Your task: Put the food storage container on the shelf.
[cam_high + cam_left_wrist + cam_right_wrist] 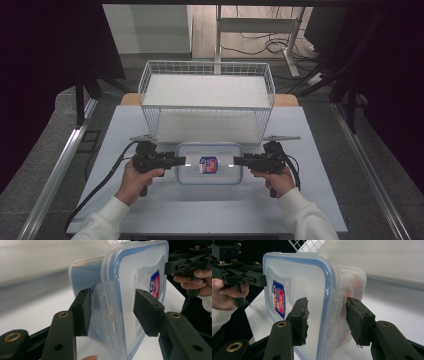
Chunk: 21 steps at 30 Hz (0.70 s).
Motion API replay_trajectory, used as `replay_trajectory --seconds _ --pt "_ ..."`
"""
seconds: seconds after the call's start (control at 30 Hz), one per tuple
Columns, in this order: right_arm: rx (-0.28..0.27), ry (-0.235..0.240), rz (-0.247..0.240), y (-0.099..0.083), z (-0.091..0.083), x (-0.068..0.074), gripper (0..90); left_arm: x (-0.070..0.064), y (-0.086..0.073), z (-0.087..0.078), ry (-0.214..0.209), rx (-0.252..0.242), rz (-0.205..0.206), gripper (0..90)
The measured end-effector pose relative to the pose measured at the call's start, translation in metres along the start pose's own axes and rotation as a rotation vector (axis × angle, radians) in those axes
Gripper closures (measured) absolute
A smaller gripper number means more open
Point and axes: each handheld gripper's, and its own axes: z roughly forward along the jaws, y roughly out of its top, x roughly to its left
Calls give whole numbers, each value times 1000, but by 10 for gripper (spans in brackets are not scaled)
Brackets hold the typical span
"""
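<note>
Clear box (210, 170) with blue-rimmed lid, red-blue label (208, 164), white wire basket (207, 100)

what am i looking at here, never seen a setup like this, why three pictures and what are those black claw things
There is no robot here. A person sits at a pale table and holds a hand-held two-jaw tool in each hand: the left gripper and the right gripper.

The wide picture comes from a fixed camera above, looking down on the table. The other two come from small cameras riding on each gripper, looking along its own black jaws.

On the table lies a clear plastic container with a blue-rimmed lid and a sticker. Behind it stands a white wire basket.

Each gripper's jaws straddle one end of the container, at its side latch flap. The jaws are spread, so nothing looks firmly clamped yet.
</note>
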Motion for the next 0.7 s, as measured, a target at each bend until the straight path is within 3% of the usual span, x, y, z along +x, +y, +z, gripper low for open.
replay_trajectory --seconds 0.2,0.33,0.4,0.43,0.47,0.7 --pt "-19 3 -6 14 7 -13 533 12 13 7 1 -23 17 499" --pt "-82 -28 9 28 14 -24 607 23 20 12 -1 -32 39 535" --pt "-44 -46 -16 30 24 -29 615 27 21 15 18 -28 44 523" --pt "-65 -34 5 31 29 -33 622 33 22 19 42 -21 39 507" --pt "-79 -42 17 32 33 -34 622 47 22 23 21 -26 -6 508" --pt "-73 -54 21 37 39 -33 626 50 23 23 30 -25 -8 519"
